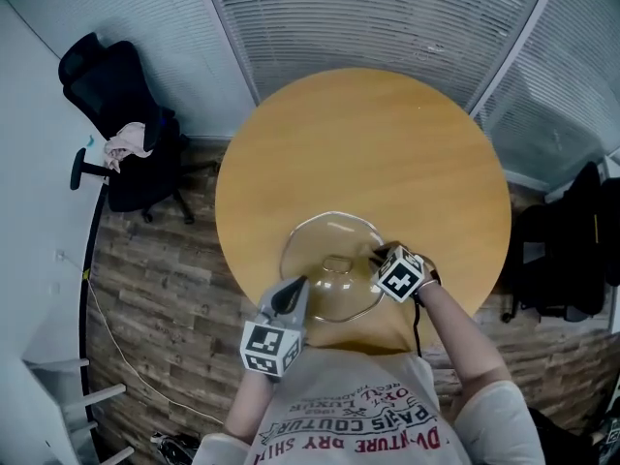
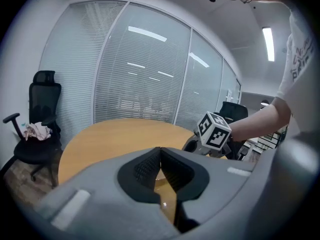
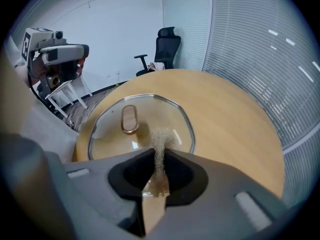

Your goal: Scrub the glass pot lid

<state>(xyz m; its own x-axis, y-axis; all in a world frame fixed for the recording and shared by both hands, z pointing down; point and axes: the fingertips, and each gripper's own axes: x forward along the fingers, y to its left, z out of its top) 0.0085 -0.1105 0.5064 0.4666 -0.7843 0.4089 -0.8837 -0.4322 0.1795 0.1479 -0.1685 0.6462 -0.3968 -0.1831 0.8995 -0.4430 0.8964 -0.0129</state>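
A clear glass pot lid (image 1: 329, 250) with a metal rim and a loop handle (image 3: 129, 119) lies flat on the round wooden table (image 1: 387, 143), near its front edge. My right gripper (image 1: 380, 256) is at the lid's right rim, shut on a thin brownish scouring pad (image 3: 161, 138) whose frayed end rests on the glass. My left gripper (image 1: 292, 287) meets the lid's near-left rim with its jaws closed. A sliver of amber glass with a glint shows between the jaws in the left gripper view (image 2: 160, 151), so it appears to clamp the rim.
A black office chair (image 1: 126, 134) with a pink cloth on it stands at the left on the wood floor. Another dark chair (image 1: 572, 250) stands at the right. Blinds on glass walls (image 1: 387, 17) close off the far side. The person's torso presses against the table's near edge.
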